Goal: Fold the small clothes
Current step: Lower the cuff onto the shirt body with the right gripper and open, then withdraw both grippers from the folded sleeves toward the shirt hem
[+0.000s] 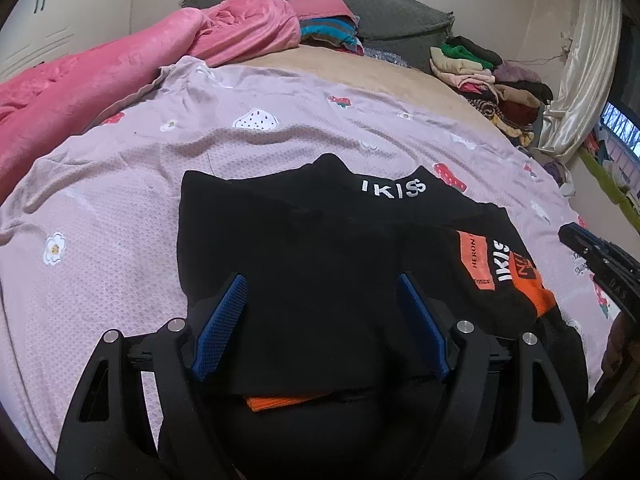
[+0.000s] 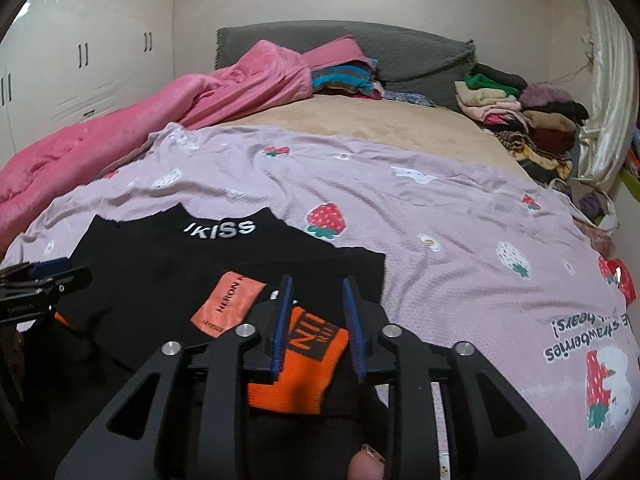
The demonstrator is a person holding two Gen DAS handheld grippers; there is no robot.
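The black top (image 1: 312,240) lies flat on the lilac strawberry sheet (image 1: 120,208) on the bed, with one sleeve folded in so its orange cuff (image 2: 298,364) rests on the body. I think that keeps the fold neat. My right claw (image 2: 318,300) sits over the cuff, a little apart, its blue pads not pinching it. My left claw (image 1: 322,304) hangs wide apart above the near hem, holding nothing.

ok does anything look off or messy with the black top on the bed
Mostly tidy. The black top lies partly folded on the lilac sheet, but one orange cuff pokes out at the near edge, between the right gripper's open fingers.
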